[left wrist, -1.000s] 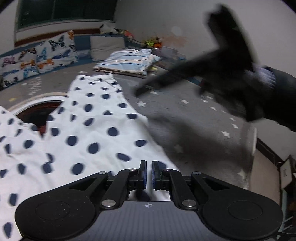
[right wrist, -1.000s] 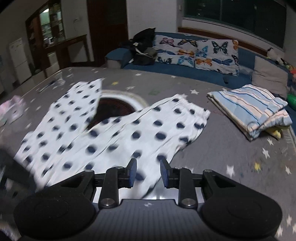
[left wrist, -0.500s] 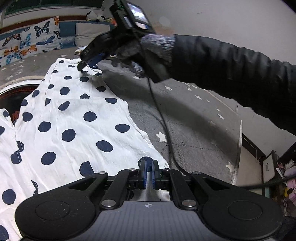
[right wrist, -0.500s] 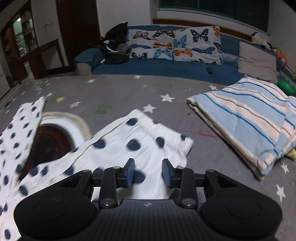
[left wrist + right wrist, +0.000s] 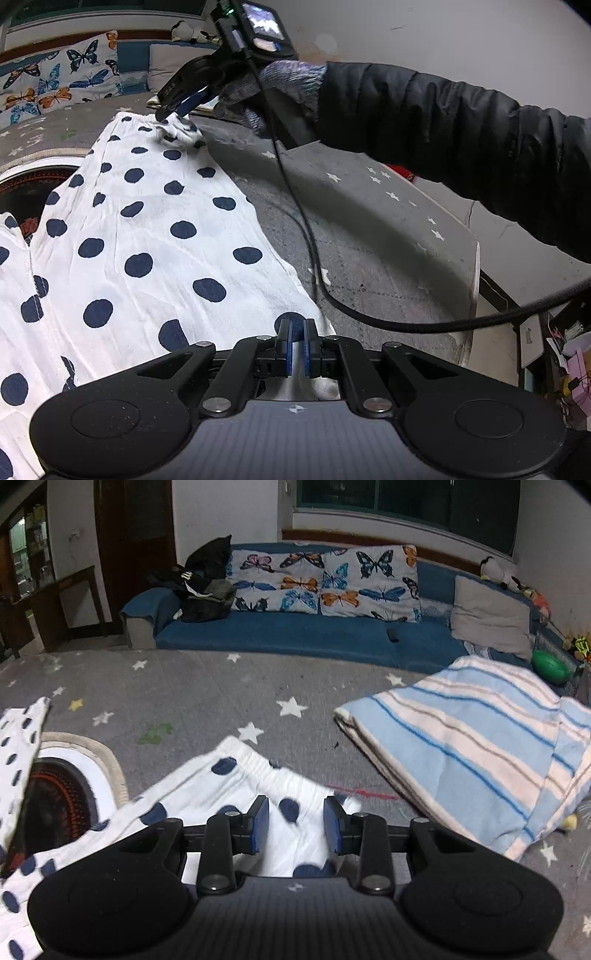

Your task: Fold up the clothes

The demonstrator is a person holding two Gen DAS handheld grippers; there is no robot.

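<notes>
Two wrist views of a garment spread for folding. The polka-dot garment [image 5: 147, 236], white cloth with dark blue dots, lies flat on a grey star-patterned mat [image 5: 369, 229] and fills the left wrist view from 7 o'clock up to 11 o'clock. The left gripper [image 5: 297, 345], at 6 o'clock in its own view, has its jaws drawn narrow, with white cloth of the garment's near edge pinched between the blue pads. At 11 o'clock in the same view the right gripper [image 5: 168, 116] meets the garment's far corner, where the cloth is bunched into a small ruffle under its tips; a gloved hand [image 5: 273, 88] and a dark padded sleeve [image 5: 461, 122] carry it in from 2 o'clock, and a black cable [image 5: 314, 258] trails across the mat toward 4 o'clock. In the right wrist view the right gripper [image 5: 295, 823] stands at 6 o'clock with its jaws partly apart; the gathered hem of the garment [image 5: 236, 786] lies between and below the blue pads, and whether the pads press on the cloth cannot be told. A folded striped blanket [image 5: 472, 746] lies on the mat at 3 o'clock, apart from the garment. A round red-and-black motif [image 5: 59, 805] on the mat shows at 9 o'clock between two parts of the garment. A blue sofa [image 5: 314, 635] with butterfly cushions [image 5: 325, 579] runs across 12 o'clock.
</notes>
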